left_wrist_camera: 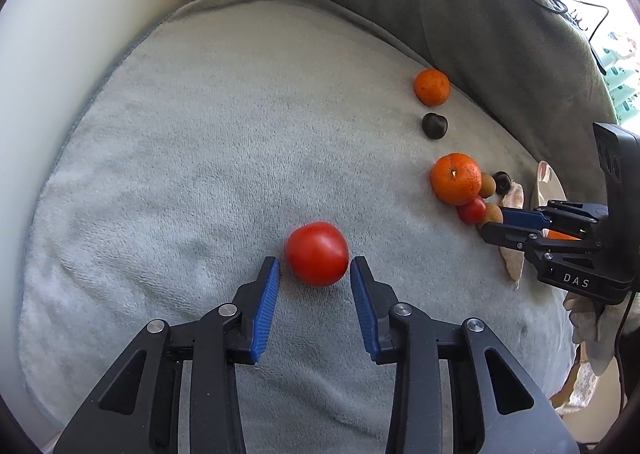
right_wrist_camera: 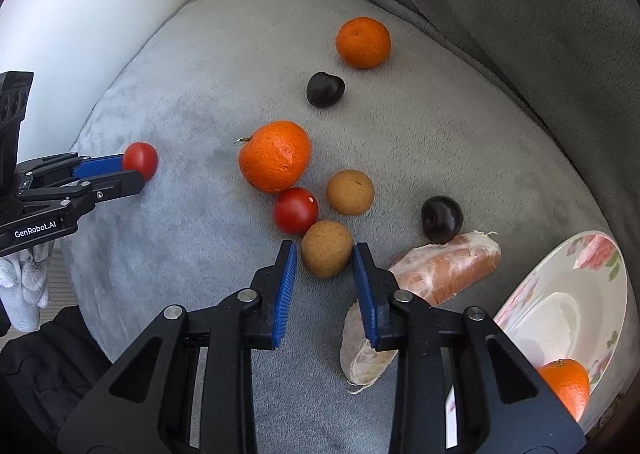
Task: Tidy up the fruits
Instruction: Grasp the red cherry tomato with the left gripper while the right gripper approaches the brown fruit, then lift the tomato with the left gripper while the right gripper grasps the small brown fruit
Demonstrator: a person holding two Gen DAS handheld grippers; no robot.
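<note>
Left gripper (left_wrist_camera: 316, 266): nearest the left wrist camera; blue pads (left_wrist_camera: 266, 306) flank the lone tomato (left_wrist_camera: 317, 253). The right pad looks to be touching its skin, the left pad just beside it with a sliver of cloth showing. Jaws narrowed around it but not yet clamped, as far as that view shows.
Right gripper (right_wrist_camera: 325, 258): blue fingers bracket the near brown fruit (right_wrist_camera: 326, 248); right pad at its edge, left pad a hair off. Contact cannot be told for sure, so read as not yet squeezing.
Surface: grey fleece cushion (left_wrist_camera: 180, 174), soft, so fruit sit in shallow dents.
Done so far: one orange (right_wrist_camera: 566, 386) already lies on the floral plate (right_wrist_camera: 560, 294) at the lower right of the right wrist view. Judged early in the task.
Left to do: large orange (right_wrist_camera: 275, 156), far orange (right_wrist_camera: 363, 42), small tomato (right_wrist_camera: 295, 210), second brown fruit (right_wrist_camera: 350, 191), two dark plums (right_wrist_camera: 325, 89) (right_wrist_camera: 442, 219), plus the two fruit now bracketed, all off the plate.
Cluster: large orange, small tomato and both brown fruit touch or nearly touch; lifting one may nudge its neighbours.
Wrapped sausages (right_wrist_camera: 448, 270): two, lying between cluster and plate; not fruit.
Axis, near brown fruit: slightly oval, long axis running roughly away from the camera, along the fingers; the grip spans its short width.
Axis, lone tomato: near round, no clear long axis; stem end not visible.
</note>
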